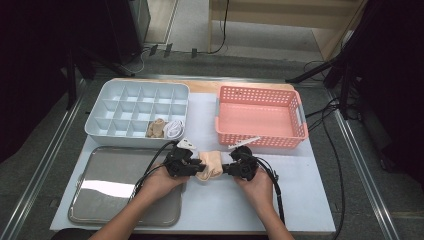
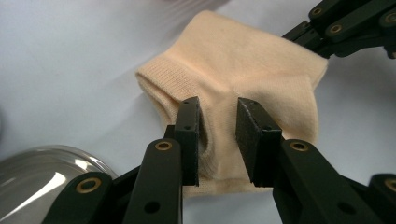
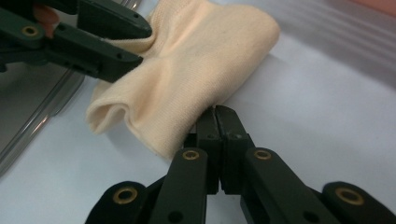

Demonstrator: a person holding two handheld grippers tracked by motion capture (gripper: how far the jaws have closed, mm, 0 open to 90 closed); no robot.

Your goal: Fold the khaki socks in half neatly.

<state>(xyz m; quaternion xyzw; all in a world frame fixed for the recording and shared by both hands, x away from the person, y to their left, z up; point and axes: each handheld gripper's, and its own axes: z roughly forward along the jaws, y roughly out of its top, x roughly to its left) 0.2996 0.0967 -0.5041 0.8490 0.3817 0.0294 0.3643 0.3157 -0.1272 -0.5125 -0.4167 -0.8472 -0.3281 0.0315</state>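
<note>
1. Peach sock [image 1: 211, 164] lies on the white mat [image 1: 300, 200], front centre of the table, between your two grippers. It's bunched up, ribbed cuff turned toward your left hand.
2. Your right gripper [image 3: 218, 114] has its jaws pressed fully together on the sock's edge; in the right gripper view the fabric runs right into the closed tips. In the high view it sits at the sock's right side [image 1: 231, 168].
3. Your left gripper [image 2: 217, 140] has its jaws partly apart, straddling a fold near the cuff. The left pad [image 2: 189, 135] lies against the cloth; the right pad [image 2: 252, 140] stands at the fabric too, though you cannot tell whether the fold is actually being squeezed. In the high view it's at the sock's left side [image 1: 196, 167].
4. Steel tray [image 1: 100, 200] sits just left of the sock, under your left hand.
5. Behind: a white divided organiser [image 1: 100, 105] with a tan sock [image 1: 156, 128] and a white sock [image 1: 173, 129] in its front compartments; a pink basket [image 1: 260, 140] stands to its right.
</note>
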